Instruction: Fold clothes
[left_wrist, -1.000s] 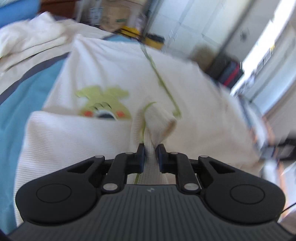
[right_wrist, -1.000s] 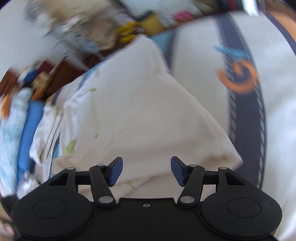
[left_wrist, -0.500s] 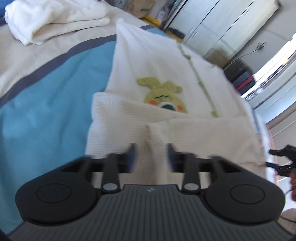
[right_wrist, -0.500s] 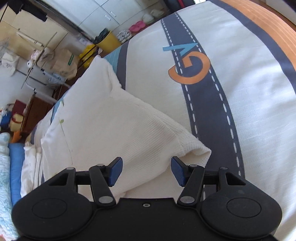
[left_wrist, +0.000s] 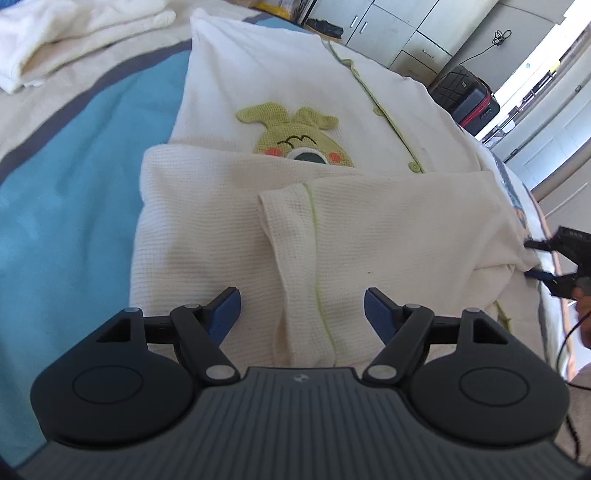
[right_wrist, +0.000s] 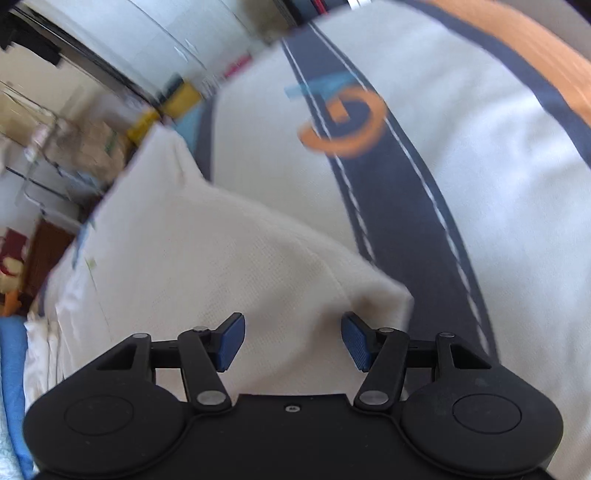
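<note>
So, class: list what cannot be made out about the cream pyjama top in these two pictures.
- Left wrist view: the cream waffle-knit pyjama top has its near hem hidden behind the left tongs.
- Green knitted animal patch: lower part covered by the folded sleeve.
- Right wrist view: room background is motion-blurred.

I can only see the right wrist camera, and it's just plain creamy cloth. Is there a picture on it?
Observer: Yes. The pyjama top has a green animal patch, with its lower edge tucked under the folded sleeves.
Operator: Is the other gripper holding it?
Observer: No. The left gripper has its jaws wide apart over a sleeve and grips nothing.
Operator: Anything else nearby?
Observer: A folded cream towel lies off to the far left.
</note>
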